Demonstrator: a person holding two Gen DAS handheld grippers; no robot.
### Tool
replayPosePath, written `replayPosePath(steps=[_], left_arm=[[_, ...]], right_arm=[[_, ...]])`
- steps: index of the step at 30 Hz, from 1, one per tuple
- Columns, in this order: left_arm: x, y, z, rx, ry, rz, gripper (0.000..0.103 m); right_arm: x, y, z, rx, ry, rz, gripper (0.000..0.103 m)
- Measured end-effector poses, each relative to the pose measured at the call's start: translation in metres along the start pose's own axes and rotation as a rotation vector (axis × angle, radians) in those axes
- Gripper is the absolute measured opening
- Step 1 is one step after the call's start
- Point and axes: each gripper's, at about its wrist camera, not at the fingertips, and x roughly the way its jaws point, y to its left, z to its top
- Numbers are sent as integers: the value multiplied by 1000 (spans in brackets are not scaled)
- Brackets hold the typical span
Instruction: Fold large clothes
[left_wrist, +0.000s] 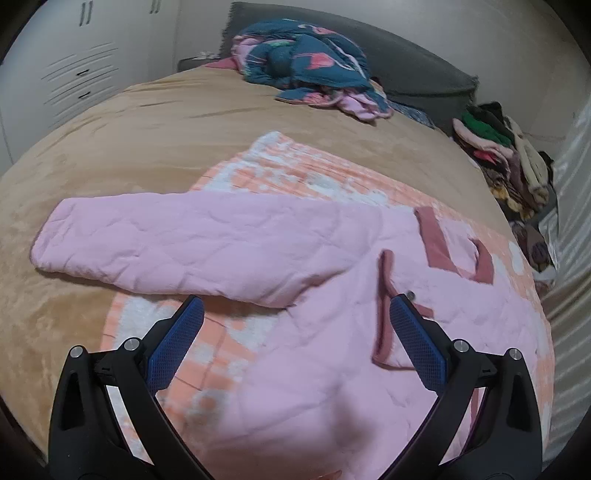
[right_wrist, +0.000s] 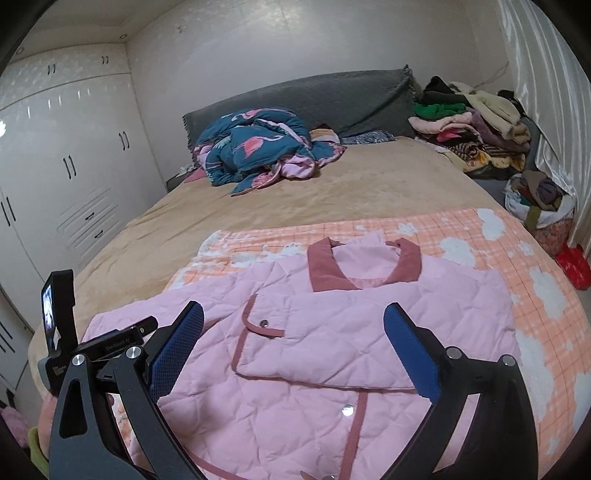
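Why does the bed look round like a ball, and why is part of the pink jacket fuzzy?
Left wrist view: the fisheye lens bends the bed into a dome, and the jacket blurs closest to the camera. Right wrist view: the jacket looks sharper, and the wardrobe shows glare.

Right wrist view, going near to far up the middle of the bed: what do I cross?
Pink quilted jacket → its dark pink collar → orange checked blanket → tan bedspread → teal flamingo duvet → grey headboard.

Left tool (left_wrist: 295, 314), right tool (right_wrist: 293, 321): black frames, blue textured pads, silver screws.
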Motion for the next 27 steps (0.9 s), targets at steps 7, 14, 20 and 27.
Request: replayPosePath(steps=[7, 14, 20, 27], left_arm=[[-1, 27, 11, -54, -20, 66, 94], [4, 52, 17, -106, -20, 106, 94], [11, 83, 21, -189, -5, 133, 94], [20, 121, 25, -289, 19, 142, 94]], right_arm=[[16, 26, 5, -35, 11, 29, 97], [39, 55, 1, -89, 33, 45, 98], [56, 84, 0, -137, 55, 73, 98], [71, 117, -2, -194, 66, 105, 98]])
